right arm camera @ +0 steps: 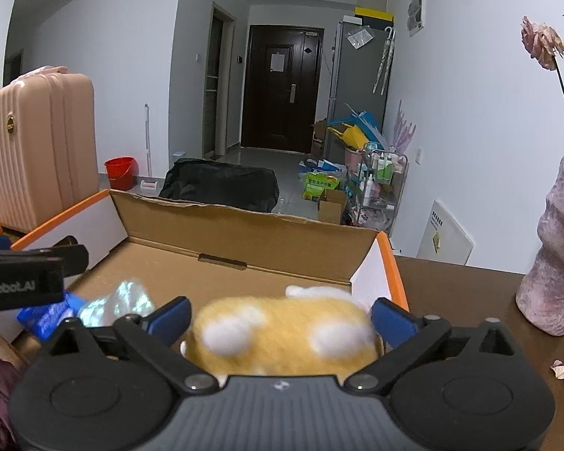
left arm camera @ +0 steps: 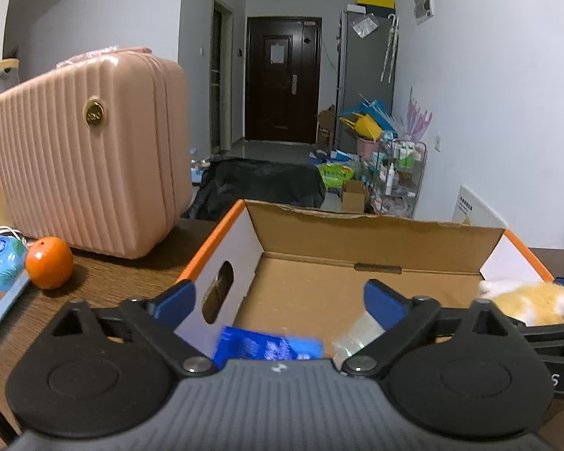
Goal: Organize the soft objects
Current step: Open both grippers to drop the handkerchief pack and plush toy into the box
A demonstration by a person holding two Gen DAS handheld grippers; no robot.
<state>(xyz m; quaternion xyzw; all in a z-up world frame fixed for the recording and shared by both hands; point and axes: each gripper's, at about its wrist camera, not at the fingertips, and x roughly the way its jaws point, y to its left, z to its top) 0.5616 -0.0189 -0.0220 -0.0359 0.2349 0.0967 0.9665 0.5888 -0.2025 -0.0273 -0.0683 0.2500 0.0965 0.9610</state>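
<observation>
Cardboard box (left arm camera: 376, 248), orange-edged, sits open right ahead of both tongs on the dark wood table (left arm camera: 105, 282). Left gripper (left arm camera: 278, 297): jaws wide apart, nothing clamped; blue packet (left arm camera: 267, 345) and clear crinkly bag (left arm camera: 357, 332) lie below and between its fingers on the box floor, blurred. Right gripper (right arm camera: 280, 317): jaws also spread wide, pads not pressing; yellow-and-white plush toy (right arm camera: 282, 334) sits between them, blurred, looks like it is dropping or just resting in the box's right end. Whether it touches the floor yet, can't tell.

Pink suitcase (left arm camera: 90, 150) and orange (left arm camera: 49, 263) off to the left of the left tongs, outside the box. Vase (right arm camera: 556, 233) just right of the right tongs.

Risks, judged: plush is near the box's right wall, so a bounce or a nudge from the fingers on pull-out could tip it over the rim. Fur may snag a pad. Swinging the right tongs outward could knock the vase. Left fingers could drag the light bag out.
</observation>
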